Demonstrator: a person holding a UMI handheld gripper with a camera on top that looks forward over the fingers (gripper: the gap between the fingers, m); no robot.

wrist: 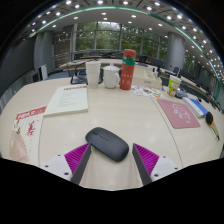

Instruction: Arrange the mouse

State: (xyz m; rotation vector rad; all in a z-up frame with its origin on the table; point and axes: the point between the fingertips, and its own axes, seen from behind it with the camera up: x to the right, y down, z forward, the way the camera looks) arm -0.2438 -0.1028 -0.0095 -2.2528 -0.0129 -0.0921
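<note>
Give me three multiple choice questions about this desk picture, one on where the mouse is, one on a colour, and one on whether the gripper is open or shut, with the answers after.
1. Where is the mouse?
A. between the fingers, near their tips
B. on the open booklet
C. beside the red canister

2. What colour is the mouse?
A. white
B. dark grey
C. red

3. How does the gripper stand?
A. shut on the mouse
B. open
C. shut on nothing

Answers: 1 A, it lies on the table in the space between the two fingers. 2 B, its shell shows dark grey against the pale tabletop. 3 B, a gap shows between the mouse and each pink pad.
</note>
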